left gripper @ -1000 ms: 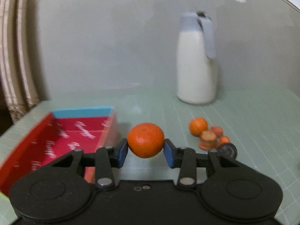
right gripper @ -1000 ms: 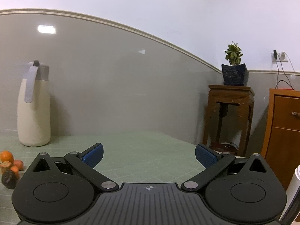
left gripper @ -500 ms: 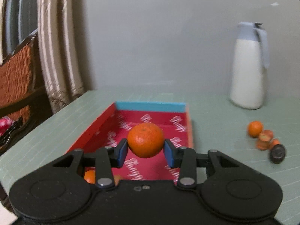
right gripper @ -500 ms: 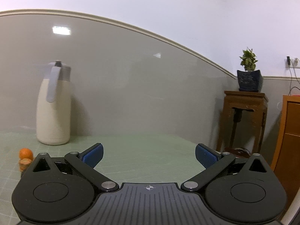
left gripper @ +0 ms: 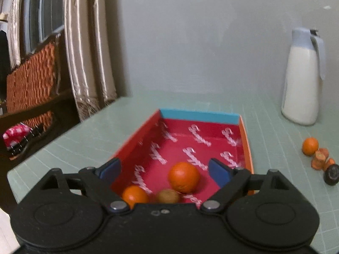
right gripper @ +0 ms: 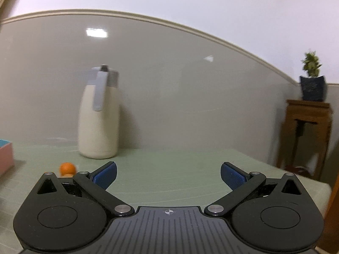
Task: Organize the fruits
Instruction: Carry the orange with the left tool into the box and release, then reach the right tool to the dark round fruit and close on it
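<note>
Change since earlier: half a second ago our left claw (left gripper: 164,170) pinched the orange (left gripper: 184,176) between its blue pads; its jaws have just been opening, and the fruit now lies loose in the red box (left gripper: 246,146), touching neither pad.
Orange: round, so we can name no long axis or pointing; it sits on the box floor toward the near end, between the spread fingers and a little nearer the right one.
Box: its long axis runs away from us toward the wall, its blue end wall farthest.
Other fruit in box: a smaller orange (left gripper: 135,196) and a brownish round fruit (left gripper: 168,195) lie side by side at the near end, partly hidden behind our claw's body.
Left claw: spread wide, holding nothing.
Right claw (right gripper: 168,174): spread wide and empty above the desk, touching nothing.
Fruit outside the box: a small orange (left gripper: 310,146), some orange-brown pieces (left gripper: 321,158) and a dark round fruit (left gripper: 332,174) cluster on the desk to the right of the box, well apart from it.
Desk (left gripper: 275,131): pale green with a grid of fine lines.
Room: a cream thermos jug (left gripper: 302,82) with a grey lid stands by the grey wall; curtains (left gripper: 84,48) and a woven chair (left gripper: 31,78) lie left; in the right view a potted plant (right gripper: 312,80) sits on a wooden stand (right gripper: 307,133).
</note>
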The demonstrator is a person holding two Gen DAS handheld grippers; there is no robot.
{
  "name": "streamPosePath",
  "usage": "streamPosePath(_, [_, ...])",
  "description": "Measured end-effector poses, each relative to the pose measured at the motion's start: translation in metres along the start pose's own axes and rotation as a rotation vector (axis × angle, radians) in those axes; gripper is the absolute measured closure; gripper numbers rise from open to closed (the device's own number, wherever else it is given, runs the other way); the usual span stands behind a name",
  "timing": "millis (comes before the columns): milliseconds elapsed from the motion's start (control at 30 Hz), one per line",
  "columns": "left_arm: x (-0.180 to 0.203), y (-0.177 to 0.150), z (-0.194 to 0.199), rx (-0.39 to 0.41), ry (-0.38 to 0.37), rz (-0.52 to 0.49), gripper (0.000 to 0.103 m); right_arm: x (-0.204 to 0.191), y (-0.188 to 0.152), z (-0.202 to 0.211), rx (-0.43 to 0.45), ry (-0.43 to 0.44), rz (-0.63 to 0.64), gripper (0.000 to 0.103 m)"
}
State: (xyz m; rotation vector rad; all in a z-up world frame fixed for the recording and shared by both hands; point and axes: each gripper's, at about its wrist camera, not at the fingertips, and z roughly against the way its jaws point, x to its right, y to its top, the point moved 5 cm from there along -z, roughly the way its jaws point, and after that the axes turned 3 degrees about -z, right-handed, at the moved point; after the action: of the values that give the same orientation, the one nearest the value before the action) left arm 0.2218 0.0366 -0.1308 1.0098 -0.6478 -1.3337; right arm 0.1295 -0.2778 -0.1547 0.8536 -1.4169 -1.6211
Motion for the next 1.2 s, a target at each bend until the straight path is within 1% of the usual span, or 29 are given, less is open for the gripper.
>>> streamPosePath(167, [-0.021, 0.003, 0.011, 0.01, 0.006, 0.051, 0.014, -0.012, -0.001, -0.006, -0.054, 0.079, -0.022, 0.0])
streamPosePath(300, [-0.036, 0.001, 0.017, 0.018, 0.026, 0.063, 0.011, -0.027, -0.002, -0.011, -0.096, 0.138, -0.031, 0.0])
streamPosePath(400, [-0.049, -0.002, 0.022, 0.023, 0.046, 0.066, 0.01, -0.037, -0.004, -0.015, -0.128, 0.168, -0.035, 0.0])
streamPosePath(633, [-0.081, -0.015, 0.026, 0.019, 0.102, 0.09, 0.009, -0.063, -0.013, -0.032, -0.259, 0.281, -0.073, 0.0])
streamPosePath(733, [-0.092, -0.021, 0.027, 0.005, 0.12, 0.104, 0.009, -0.072, -0.016, -0.038, -0.296, 0.3, -0.097, 0.0])
streamPosePath(933, [-0.118, -0.03, 0.028, -0.004, 0.176, 0.138, 0.008, -0.09, -0.018, -0.056, -0.337, 0.291, -0.099, 0.001])
streamPosePath(967, [-0.122, -0.032, 0.029, -0.005, 0.182, 0.142, 0.008, -0.093, -0.018, -0.058, -0.337, 0.298, -0.099, 0.002])
streamPosePath(1033, [-0.128, -0.034, 0.028, -0.014, 0.194, 0.152, 0.008, -0.096, -0.019, -0.065, -0.354, 0.297, -0.097, 0.011])
streamPosePath(1067, [-0.131, -0.035, 0.028, -0.017, 0.197, 0.159, 0.008, -0.097, -0.02, -0.07, -0.376, 0.299, -0.096, 0.021])
streamPosePath(1100, [-0.133, -0.036, 0.028, -0.021, 0.2, 0.162, 0.008, -0.098, -0.023, -0.076, -0.404, 0.302, -0.1, 0.026])
streamPosePath(1133, [-0.134, -0.036, 0.028, -0.022, 0.204, 0.163, 0.008, -0.099, -0.025, -0.081, -0.433, 0.3, -0.11, 0.026])
streamPosePath(1200, [-0.137, -0.037, 0.028, -0.022, 0.21, 0.161, 0.008, -0.097, -0.026, -0.089, -0.458, 0.293, -0.132, 0.026])
